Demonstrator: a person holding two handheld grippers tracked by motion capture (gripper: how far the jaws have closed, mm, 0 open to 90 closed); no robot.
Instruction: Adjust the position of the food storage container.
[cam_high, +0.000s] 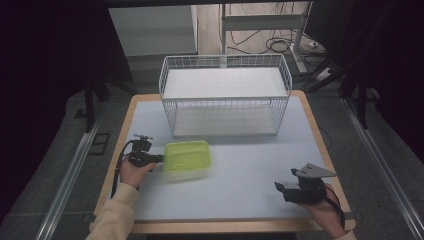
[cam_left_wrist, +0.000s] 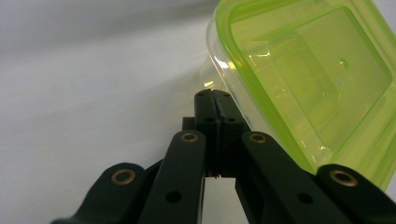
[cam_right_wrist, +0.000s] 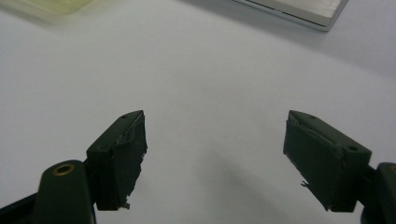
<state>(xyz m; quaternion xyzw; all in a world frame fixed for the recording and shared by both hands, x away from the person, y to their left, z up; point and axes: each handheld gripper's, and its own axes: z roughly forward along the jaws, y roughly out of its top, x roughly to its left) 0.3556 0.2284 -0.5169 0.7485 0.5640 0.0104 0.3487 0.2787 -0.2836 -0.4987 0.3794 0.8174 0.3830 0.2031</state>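
Left tongs (cam_high: 161, 159) level, clamped on green container (cam_high: 187, 158) rim; right tongs (cam_high: 281, 189) wide apart, empty.

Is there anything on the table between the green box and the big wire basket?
No, nothing visible. The left hand-held gripper is shut on the edge of the green box, and the table between the box and the wire basket is bare. The basket's front wall faces the box.

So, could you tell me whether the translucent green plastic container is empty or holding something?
Empty: in the left gripper view, the translucent green plastic container shows a bare bottom through its see-through green top, with nothing inside.
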